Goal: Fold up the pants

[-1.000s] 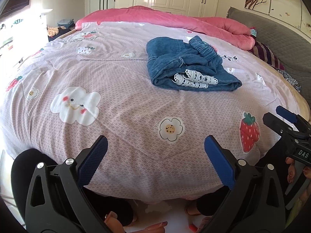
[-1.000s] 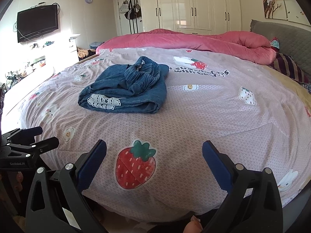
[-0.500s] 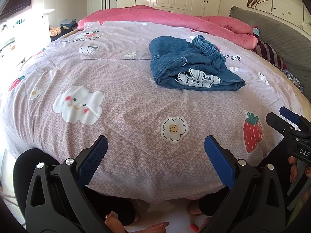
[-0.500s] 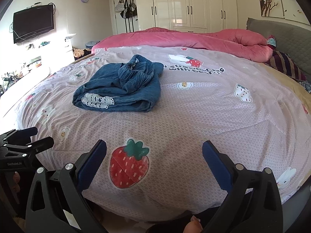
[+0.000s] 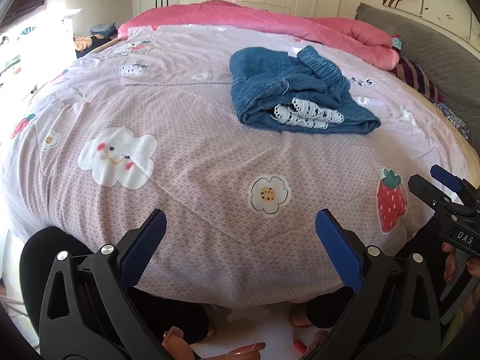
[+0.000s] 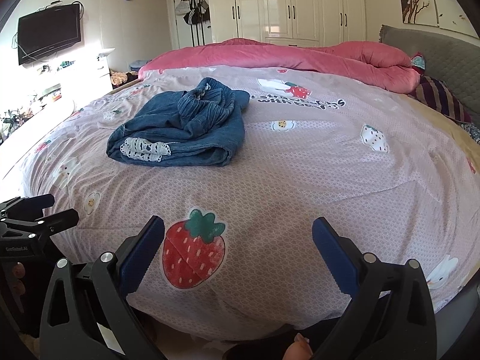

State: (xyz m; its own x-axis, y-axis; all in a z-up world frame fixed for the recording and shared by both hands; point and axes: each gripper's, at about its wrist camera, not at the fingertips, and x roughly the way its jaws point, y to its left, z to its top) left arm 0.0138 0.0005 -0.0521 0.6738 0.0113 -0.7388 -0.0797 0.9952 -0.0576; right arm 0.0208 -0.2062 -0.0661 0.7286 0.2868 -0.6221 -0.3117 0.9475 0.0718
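Note:
Blue denim pants (image 5: 295, 93) with white lace trim lie in a folded bundle on the pink patterned bed cover (image 5: 195, 138), far ahead and right of my left gripper (image 5: 238, 234). In the right wrist view the pants (image 6: 183, 129) lie ahead and to the left of my right gripper (image 6: 238, 240). Both grippers are open and empty, held over the near edge of the bed, well short of the pants. The right gripper also shows at the right edge of the left wrist view (image 5: 444, 186), and the left gripper at the left edge of the right wrist view (image 6: 39, 213).
A rolled pink quilt (image 6: 300, 57) lies along the far side of the bed. A grey headboard (image 6: 435, 51) and a striped pillow (image 6: 441, 99) are at the right. White wardrobes (image 6: 285, 6) stand behind; a TV (image 6: 49, 36) hangs on the left wall.
Both grippers have moved forward a little toward the bed, so the pants look larger. The jaws stay open. The pants have not moved.

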